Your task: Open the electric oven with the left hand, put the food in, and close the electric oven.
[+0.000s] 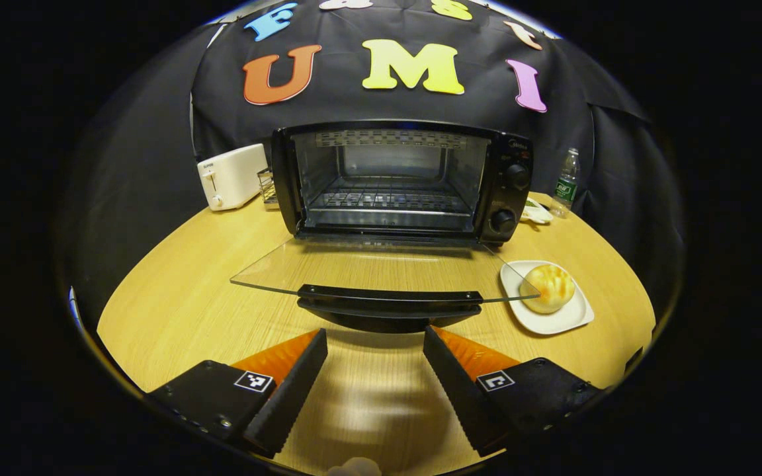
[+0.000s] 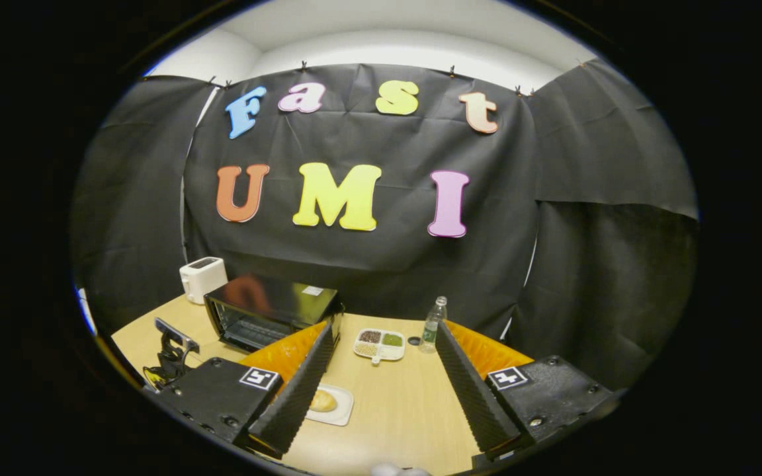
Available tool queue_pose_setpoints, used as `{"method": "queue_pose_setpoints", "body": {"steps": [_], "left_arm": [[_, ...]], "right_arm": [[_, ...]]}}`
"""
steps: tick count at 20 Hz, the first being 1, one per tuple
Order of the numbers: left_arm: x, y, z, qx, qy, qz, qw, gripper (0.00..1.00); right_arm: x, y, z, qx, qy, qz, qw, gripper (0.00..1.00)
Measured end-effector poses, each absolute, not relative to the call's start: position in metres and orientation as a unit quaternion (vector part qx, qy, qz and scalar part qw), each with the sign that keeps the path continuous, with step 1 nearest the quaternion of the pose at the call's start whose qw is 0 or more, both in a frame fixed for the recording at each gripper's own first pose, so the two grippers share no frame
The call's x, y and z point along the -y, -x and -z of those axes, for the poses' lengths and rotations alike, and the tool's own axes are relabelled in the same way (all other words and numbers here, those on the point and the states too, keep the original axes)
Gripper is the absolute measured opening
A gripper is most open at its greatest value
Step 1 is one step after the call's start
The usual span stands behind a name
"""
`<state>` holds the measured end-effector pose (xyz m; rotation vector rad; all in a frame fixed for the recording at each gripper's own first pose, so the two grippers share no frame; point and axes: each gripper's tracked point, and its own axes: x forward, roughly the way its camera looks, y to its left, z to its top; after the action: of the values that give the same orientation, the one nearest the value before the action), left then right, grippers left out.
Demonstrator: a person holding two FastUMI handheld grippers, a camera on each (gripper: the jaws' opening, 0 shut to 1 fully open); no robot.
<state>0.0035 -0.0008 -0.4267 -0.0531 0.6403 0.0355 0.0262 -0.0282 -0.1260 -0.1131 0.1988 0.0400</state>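
Oven (image 1: 394,182) door (image 1: 381,268) lies flat open toward the left hand-held gripper (image 1: 374,344), fingers apart, empty. Bun (image 1: 548,287) on white plate (image 1: 576,317) sits on the counter (image 1: 176,311) right of the door. Right hand-held gripper (image 2: 381,370), also spread and empty, hangs above with the bun (image 2: 323,400) low by its left finger; judged better placed for the pick.

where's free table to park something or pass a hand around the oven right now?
Bare wood left of the open door, from the toaster forward. Bare strip between the door handle and the left gripper. Crowded right of the oven: plate with bun by the door's corner, bottle behind.
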Motion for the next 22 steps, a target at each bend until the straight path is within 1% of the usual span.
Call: {"method": "queue_pose_setpoints", "body": {"steps": [2, 5, 6, 9, 10, 11, 15, 17, 18, 22], "left_arm": [[0.002, -0.008, 0.404, -0.286, 0.020, -0.013, 0.958, 0.95], [0.006, -0.036, 0.364, -0.229, -0.008, 0.002, 0.973, 0.95], [0.009, -0.047, 0.356, -0.217, -0.012, 0.006, 0.976, 0.95], [0.013, -0.072, 0.346, -0.204, 0.007, 0.009, 0.979, 0.95], [0.011, -0.081, 0.338, -0.193, -0.007, 0.011, 0.981, 0.95], [0.010, -0.085, 0.333, -0.192, -0.009, 0.010, 0.981, 0.97], [0.010, -0.091, 0.331, -0.193, -0.008, 0.004, 0.981, 0.98], [0.010, -0.084, 0.336, -0.198, -0.006, 0.005, 0.980, 0.98], [0.010, -0.080, 0.340, -0.201, -0.007, 0.006, 0.980, 0.98], [0.010, -0.056, 0.364, -0.225, -0.004, 0.012, 0.974, 0.98]], "right_arm": [[0.026, -0.027, 0.125, -0.099, 0.057, -0.021, 0.993, 0.98], [0.026, -0.029, 0.127, -0.099, 0.053, -0.022, 0.993, 0.98], [0.026, -0.030, 0.129, -0.100, 0.050, -0.022, 0.994, 0.99], [0.027, -0.029, 0.131, -0.104, 0.048, -0.020, 0.993, 0.98], [0.029, -0.031, 0.131, -0.104, 0.048, -0.018, 0.993, 0.98], [0.030, -0.030, 0.131, -0.104, 0.048, -0.016, 0.993, 0.98], [0.031, -0.030, 0.130, -0.103, 0.044, -0.013, 0.994, 0.98], [0.029, -0.030, 0.133, -0.105, 0.048, -0.014, 0.993, 0.99], [0.028, -0.029, 0.133, -0.105, 0.048, -0.016, 0.993, 0.98], [0.022, -0.030, 0.140, -0.108, 0.044, -0.024, 0.993, 0.99]]}}
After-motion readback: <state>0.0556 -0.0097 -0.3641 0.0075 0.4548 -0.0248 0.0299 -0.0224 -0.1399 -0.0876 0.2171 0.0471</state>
